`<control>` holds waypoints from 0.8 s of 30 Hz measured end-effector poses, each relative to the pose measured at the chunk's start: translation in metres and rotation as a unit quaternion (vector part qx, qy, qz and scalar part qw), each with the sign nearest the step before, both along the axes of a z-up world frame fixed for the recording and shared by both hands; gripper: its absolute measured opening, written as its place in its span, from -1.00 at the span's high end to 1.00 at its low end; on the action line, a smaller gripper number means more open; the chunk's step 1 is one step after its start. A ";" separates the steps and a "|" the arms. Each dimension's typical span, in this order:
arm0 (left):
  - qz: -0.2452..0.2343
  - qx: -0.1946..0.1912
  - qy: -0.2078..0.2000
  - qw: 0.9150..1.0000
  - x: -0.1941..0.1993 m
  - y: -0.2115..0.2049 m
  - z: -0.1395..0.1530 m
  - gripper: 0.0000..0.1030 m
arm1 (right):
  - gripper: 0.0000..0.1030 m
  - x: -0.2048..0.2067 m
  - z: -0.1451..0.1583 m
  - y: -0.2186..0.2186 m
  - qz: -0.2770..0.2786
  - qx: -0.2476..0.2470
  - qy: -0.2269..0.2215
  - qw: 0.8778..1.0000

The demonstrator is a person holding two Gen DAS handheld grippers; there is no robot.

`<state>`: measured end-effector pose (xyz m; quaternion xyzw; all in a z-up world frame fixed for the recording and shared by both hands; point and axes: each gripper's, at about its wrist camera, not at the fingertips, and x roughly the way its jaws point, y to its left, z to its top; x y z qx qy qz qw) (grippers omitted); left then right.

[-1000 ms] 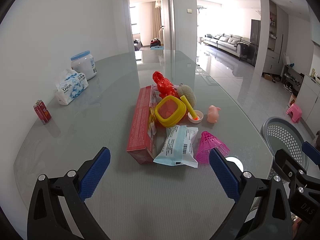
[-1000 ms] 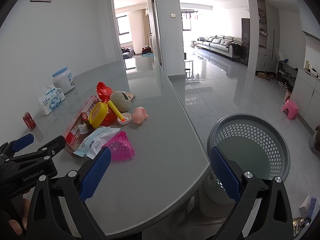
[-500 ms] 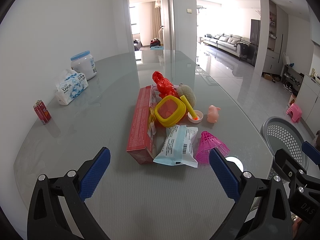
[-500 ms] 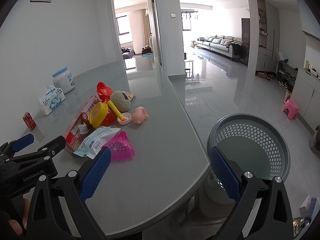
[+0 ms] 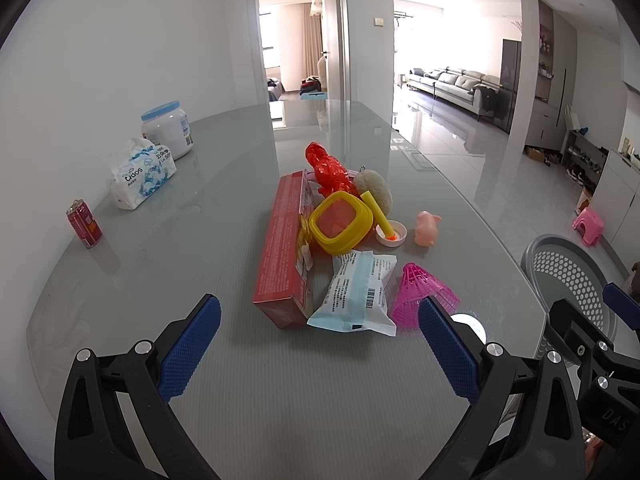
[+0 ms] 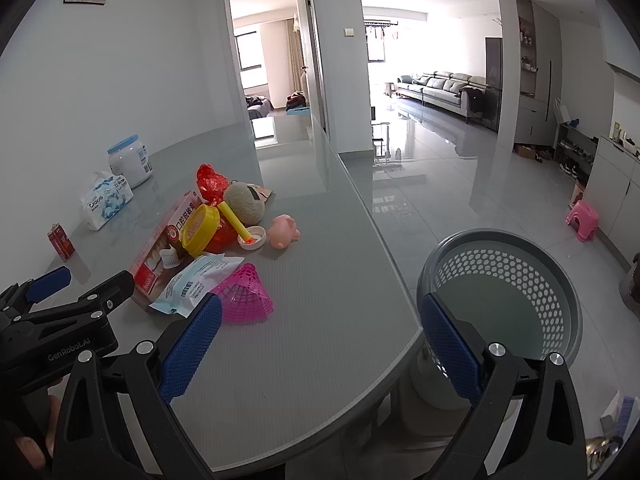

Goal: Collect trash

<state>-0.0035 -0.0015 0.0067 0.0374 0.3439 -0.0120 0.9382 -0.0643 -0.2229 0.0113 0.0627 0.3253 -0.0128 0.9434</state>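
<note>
My biggest landmark is the grey table (image 5: pixel 168 248), its rounded end toward me, and off its right edge stands the perforated grey basket (image 6: pixel 516 264) on the floor, empty as far as I can see. The trash sits in one heap mid-table: a long red box (image 5: pixel 280 248) on the left, a yellow lidded tub (image 5: pixel 340 222) leaning on a red crinkled wrapper (image 5: pixel 326 166), a beige plush ball (image 5: pixel 376 192) behind, a white-and-blue sachet (image 5: pixel 356 296) at the front edge of the heap, a pink mesh cone (image 5: pixel 424 290) just beside it, then a pink pig toy (image 5: pixel 427 228) and a small white cap (image 5: pixel 394 236).

My left gripper (image 5: pixel 316 344) hangs wide open and empty, short of the sachet; my right gripper (image 6: pixel 320 350) is equally wide and empty, over the table's corner beside the basket.

I judge nothing is collected yet. The risks I see: the sachet overlaps the box, so closing on it may drag the box or slip off the slick film; the tub leans and could roll once a neighbour shifts; the light cone could skid off the near edge; and a release short of the basket rim lands on the floor.
</note>
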 end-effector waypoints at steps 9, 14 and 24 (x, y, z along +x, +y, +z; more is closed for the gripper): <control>-0.001 -0.002 -0.001 1.000 0.002 0.002 0.000 -0.88 | -0.84 0.001 0.000 0.002 0.007 0.003 -0.004 1.000; -0.003 -0.005 0.005 1.000 0.006 0.005 -0.005 -0.88 | -0.84 0.006 -0.006 0.005 0.020 0.008 0.002 1.000; 0.019 -0.009 0.032 0.999 0.027 0.041 -0.032 -0.88 | -0.84 0.029 -0.033 0.020 0.071 0.018 0.033 0.997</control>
